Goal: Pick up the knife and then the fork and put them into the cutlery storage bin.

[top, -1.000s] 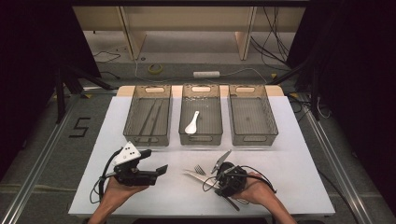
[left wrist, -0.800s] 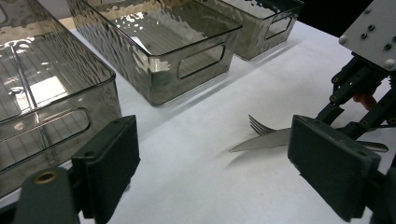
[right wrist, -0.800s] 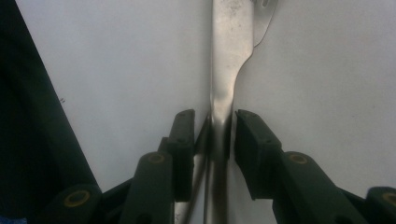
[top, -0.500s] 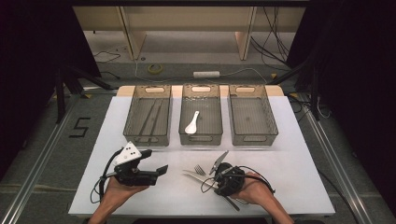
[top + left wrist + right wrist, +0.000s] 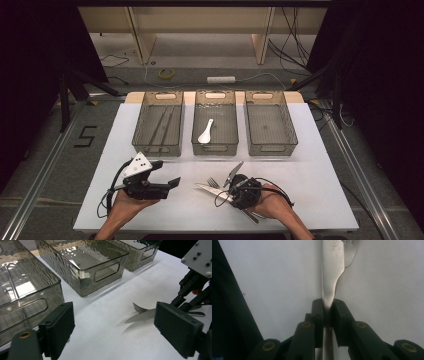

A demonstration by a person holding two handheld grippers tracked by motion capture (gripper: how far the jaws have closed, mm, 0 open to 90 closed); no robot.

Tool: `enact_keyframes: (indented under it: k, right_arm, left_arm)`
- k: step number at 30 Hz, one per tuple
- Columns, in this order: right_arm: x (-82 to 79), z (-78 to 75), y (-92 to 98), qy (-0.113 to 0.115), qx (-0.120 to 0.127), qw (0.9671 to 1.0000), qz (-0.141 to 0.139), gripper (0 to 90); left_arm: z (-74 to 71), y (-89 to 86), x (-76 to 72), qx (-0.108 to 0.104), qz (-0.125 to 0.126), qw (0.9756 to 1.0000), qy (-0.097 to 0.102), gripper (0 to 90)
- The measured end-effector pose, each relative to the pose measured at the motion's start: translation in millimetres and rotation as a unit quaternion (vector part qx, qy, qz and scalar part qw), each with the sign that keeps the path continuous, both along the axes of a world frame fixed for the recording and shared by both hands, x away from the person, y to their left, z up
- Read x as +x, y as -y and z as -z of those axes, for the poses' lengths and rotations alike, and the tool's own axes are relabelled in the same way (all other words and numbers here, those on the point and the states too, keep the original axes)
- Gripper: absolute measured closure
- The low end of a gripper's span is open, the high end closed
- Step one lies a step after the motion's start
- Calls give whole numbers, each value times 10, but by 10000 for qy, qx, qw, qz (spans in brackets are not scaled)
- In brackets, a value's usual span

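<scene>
- My right hand-held gripper [image 5: 327,308] is clamped on the knife [image 5: 331,270]: in the right gripper view both pads press flat against the metal, near where the blade narrows into the handle. Its jaws have just been closing, with the knife between them.
- In the high view, this right hand-held gripper [image 5: 235,187] sits near the desk's front edge, right of centre, with my right hand [image 5: 270,202] behind it.
- The knife [image 5: 210,189] lies low over the white desk [image 5: 310,165]; the blade points toward the desk's left edge. I cannot tell whether it is touching the surface or just off it.
- A fork [image 5: 214,182] lies just beside the knife, on its far side, tines toward the left edge. In the right gripper view the fork [image 5: 350,252] partly hides behind the blade.
- My left hand-held gripper [image 5: 167,184] is near the front edge, left of centre; its jaws stand wide apart with nothing between them. Its own view looks across the desk at the knife [image 5: 142,315] and the fork [image 5: 138,308].
- Three clear smoky bins stand in a row toward the back edge: left bin [image 5: 145,145] holds thin dark sticks [image 5: 161,125], middle bin [image 5: 196,145] holds a white spoon [image 5: 205,132], and the right bin [image 5: 272,149] completes the row.
</scene>
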State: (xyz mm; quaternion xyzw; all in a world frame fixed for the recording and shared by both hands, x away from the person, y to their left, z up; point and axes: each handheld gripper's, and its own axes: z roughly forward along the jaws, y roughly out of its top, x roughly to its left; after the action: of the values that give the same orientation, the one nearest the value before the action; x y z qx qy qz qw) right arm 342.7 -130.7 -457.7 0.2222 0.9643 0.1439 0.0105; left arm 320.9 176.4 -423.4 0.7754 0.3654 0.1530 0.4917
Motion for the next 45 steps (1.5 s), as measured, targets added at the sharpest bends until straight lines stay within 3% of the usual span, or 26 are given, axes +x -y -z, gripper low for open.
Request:
enact_keyframes:
  k: [8, 13, 18, 26, 32, 45]
  right_arm:
    - [-33, -71, 5, 126, -31, 9996, -233, 809]
    - [-37, -149, 45, 229, 65, 9997, -98, 809]
    - [-1, -223, 110, 326, 197, 9992, -151, 810]
    - [125, -361, 246, 374, 434, 9982, 161, 810]
    - [279, -513, 390, 553, 725, 9948, 451, 810]
    - [603, -749, 573, 821, 976, 9881, 863, 810]
  left_arm:
    - [-2, -6, 2, -6, -8, 10000, 11, 161]
    - [-3, -7, 3, -4, -15, 10000, 19, 161]
    - [-8, -21, 4, -43, -56, 10000, 19, 161]
    - [-12, -36, 6, -114, -109, 9999, 36, 161]
    - [-19, -55, 8, -198, -153, 9997, 68, 160]
    - [-23, -75, 11, -274, -190, 9994, 120, 158]
